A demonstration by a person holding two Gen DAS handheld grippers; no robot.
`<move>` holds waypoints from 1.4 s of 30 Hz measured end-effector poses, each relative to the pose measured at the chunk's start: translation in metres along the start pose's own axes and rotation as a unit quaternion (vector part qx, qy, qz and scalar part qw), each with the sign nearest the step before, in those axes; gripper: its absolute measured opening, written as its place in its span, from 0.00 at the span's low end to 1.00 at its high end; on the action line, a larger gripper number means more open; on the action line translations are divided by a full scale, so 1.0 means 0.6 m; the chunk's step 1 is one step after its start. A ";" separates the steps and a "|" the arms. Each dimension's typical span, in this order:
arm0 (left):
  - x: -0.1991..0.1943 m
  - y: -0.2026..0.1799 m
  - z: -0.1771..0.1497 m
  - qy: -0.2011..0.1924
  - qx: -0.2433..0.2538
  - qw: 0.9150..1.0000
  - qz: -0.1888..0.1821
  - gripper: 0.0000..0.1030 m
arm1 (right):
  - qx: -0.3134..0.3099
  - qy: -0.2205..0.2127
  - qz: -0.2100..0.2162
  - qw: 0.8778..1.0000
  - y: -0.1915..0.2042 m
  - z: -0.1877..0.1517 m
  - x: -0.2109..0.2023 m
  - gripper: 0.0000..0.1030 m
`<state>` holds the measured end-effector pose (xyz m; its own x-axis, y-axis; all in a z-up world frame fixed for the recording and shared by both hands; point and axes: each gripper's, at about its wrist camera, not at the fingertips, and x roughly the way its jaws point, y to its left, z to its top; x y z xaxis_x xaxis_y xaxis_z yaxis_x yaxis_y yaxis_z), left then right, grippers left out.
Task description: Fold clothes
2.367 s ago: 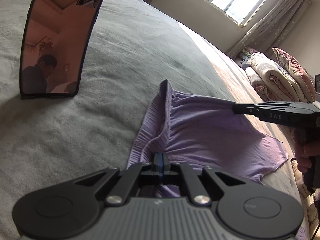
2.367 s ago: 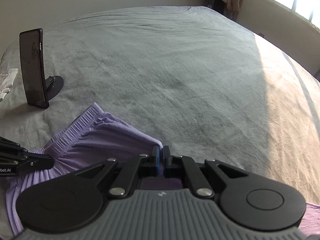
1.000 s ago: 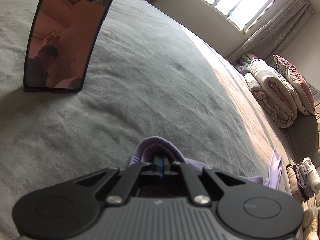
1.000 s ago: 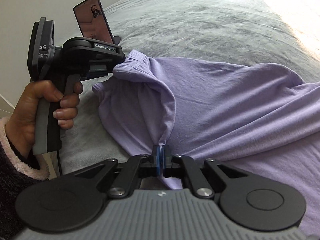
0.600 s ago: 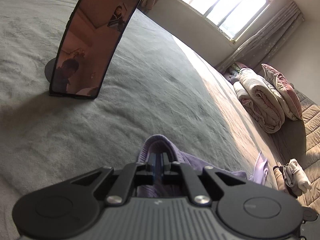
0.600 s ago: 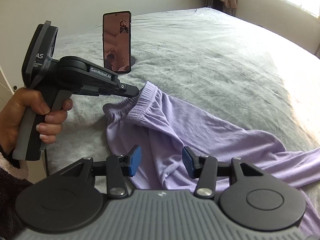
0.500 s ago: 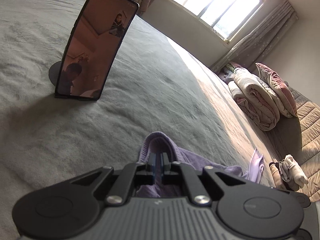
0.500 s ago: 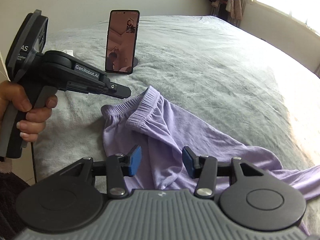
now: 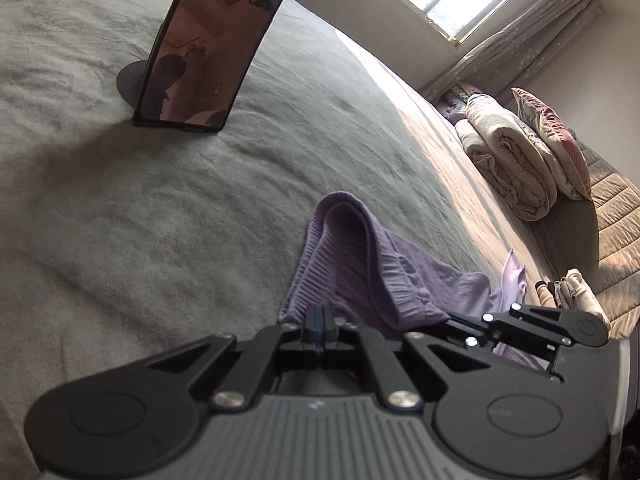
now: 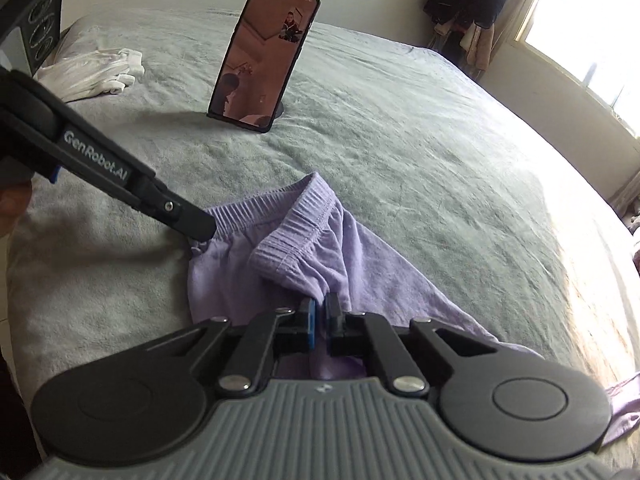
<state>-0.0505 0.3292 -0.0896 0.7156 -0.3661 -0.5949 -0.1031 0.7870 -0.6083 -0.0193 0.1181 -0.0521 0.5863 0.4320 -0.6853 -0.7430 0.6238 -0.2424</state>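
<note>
Lavender trousers with a ribbed elastic waistband lie bunched on the grey bed cover. My left gripper pinches the waistband's left end, its jaws closing tight on the cloth; in the right wrist view the left gripper reaches in from the left. My right gripper grips a waistband fold nearer the middle, jaws closing with the cloth pressed between the blue pads. From the left wrist camera, the trousers stand up in a loop and the right gripper comes in from the right.
A phone stands on a round base behind the trousers, also close in the left wrist view as a phone. White cloth lies at the far left. Rolled quilts and a pillow sit beyond the bed.
My right gripper let go of the trouser cloth, opened wide, swung round and shut on the waistband. My left gripper kept its hold and shifted, so the waistband now stands higher.
</note>
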 end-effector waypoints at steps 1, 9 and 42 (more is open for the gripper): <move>-0.006 0.002 0.001 -0.006 -0.004 1.000 -0.007 0.00 | 0.012 -0.001 0.007 1.000 -0.002 0.006 -0.005 0.01; -0.017 0.041 0.000 0.005 -0.129 0.975 -0.179 0.59 | 0.090 -0.013 0.037 0.995 -0.017 0.043 -0.028 0.01; -0.014 -0.023 -0.061 -0.132 -0.184 0.974 0.011 0.05 | 0.512 -0.019 0.057 0.857 -0.231 -0.228 -0.124 0.44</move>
<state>-0.0802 0.3032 -0.0954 0.8582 -0.1722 -0.4836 -0.3267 0.5435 -0.7732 -0.0043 -0.0894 -0.0612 0.5531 0.5378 -0.6362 -0.1349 0.8114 0.5687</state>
